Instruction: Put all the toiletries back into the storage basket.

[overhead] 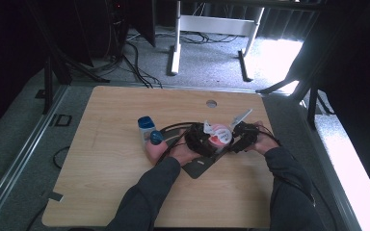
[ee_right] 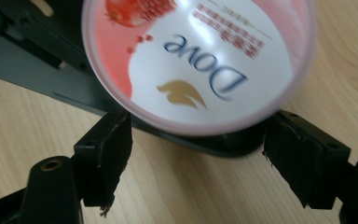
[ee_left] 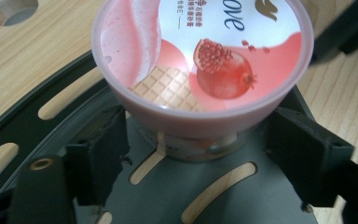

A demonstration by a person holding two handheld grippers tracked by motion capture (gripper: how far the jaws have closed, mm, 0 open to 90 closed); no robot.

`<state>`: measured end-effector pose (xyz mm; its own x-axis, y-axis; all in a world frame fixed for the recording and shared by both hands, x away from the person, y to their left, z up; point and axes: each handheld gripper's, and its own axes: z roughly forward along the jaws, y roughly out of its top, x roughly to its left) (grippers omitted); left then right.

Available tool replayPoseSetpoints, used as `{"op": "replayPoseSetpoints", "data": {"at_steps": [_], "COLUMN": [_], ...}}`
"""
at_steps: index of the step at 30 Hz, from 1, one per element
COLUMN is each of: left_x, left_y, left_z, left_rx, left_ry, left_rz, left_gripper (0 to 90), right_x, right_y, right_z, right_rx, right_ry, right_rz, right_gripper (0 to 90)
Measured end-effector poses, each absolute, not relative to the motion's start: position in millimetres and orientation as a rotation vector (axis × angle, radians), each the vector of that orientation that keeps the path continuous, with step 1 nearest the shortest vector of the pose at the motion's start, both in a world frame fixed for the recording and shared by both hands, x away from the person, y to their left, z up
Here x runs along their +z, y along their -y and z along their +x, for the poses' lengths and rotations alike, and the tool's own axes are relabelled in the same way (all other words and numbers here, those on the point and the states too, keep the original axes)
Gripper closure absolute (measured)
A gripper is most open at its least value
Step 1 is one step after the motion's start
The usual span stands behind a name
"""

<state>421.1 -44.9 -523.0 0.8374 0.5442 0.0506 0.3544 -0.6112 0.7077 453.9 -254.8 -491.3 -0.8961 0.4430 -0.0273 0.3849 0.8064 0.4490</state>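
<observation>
Though half out of frame, pink tub (ee_left: 200, 60) between both tools' jaws.

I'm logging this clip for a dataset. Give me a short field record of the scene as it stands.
work: both grippers around one pink Dove tub
tub rests on: dark slotted plate
left hand-held gripper: jaws flank tub's body, contact unclear
right hand-held gripper: jaws flank tub's lid, contact unclear
nearby: blue-capped bottle
surface: wooden table
</observation>
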Motion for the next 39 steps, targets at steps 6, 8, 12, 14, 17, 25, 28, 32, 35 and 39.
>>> {"op": "replayPoseSetpoints", "data": {"at_steps": [6, 8, 12, 14, 17, 25, 28, 32, 35, 39], "left_x": [-524, -524, -524, -524, -524, -524, -524, -521, -518, -517], "left_y": [43, 44, 43, 43, 43, 45, 44, 40, 36, 31], "left_z": [420, 419, 418, 418, 417, 417, 416, 413, 412, 408], "left_rx": [0.345, 0.351, 0.354, 0.356, 0.356, 0.366, 0.356, 0.335, 0.33, 0.304], "left_ry": [-0.652, -0.652, -0.653, -0.651, -0.65, -0.649, -0.667, -0.696, -0.706, -0.722], "left_rz": [2.278, 2.275, 2.275, 2.277, 2.276, 2.281, 2.272, 2.256, 2.24, 2.227], "left_gripper": [24.6, 24.7, 25.5, 26.3, 27.5, 28.0, 28.4, 32.6, 33.9, 34.9], "right_x": [-493, -497, -506, -507, -510, -513, -514, -518, -523, -528], "right_y": [275, 276, 273, 271, 271, 271, 273, 277, 281, 287], "right_z": [453, 453, 452, 452, 451, 449, 449, 447, 442, 434], "right_rx": [0.713, 0.728, 0.738, 0.754, 0.751, 0.751, 0.767, 0.776, 0.771, 0.79], "right_ry": [-2.834, -2.844, -2.856, -2.855, -2.857, -2.844, -2.841, -2.848, -2.848, -2.827], "right_rz": [0.744, 0.747, 0.746, 0.747, 0.748, 0.758, 0.769, 0.794, 0.805, 0.81], "right_gripper": [23.4, 23.5, 23.8, 25.2, 25.6, 25.5, 26.6, 27.5, 29.1, 31.6]}}
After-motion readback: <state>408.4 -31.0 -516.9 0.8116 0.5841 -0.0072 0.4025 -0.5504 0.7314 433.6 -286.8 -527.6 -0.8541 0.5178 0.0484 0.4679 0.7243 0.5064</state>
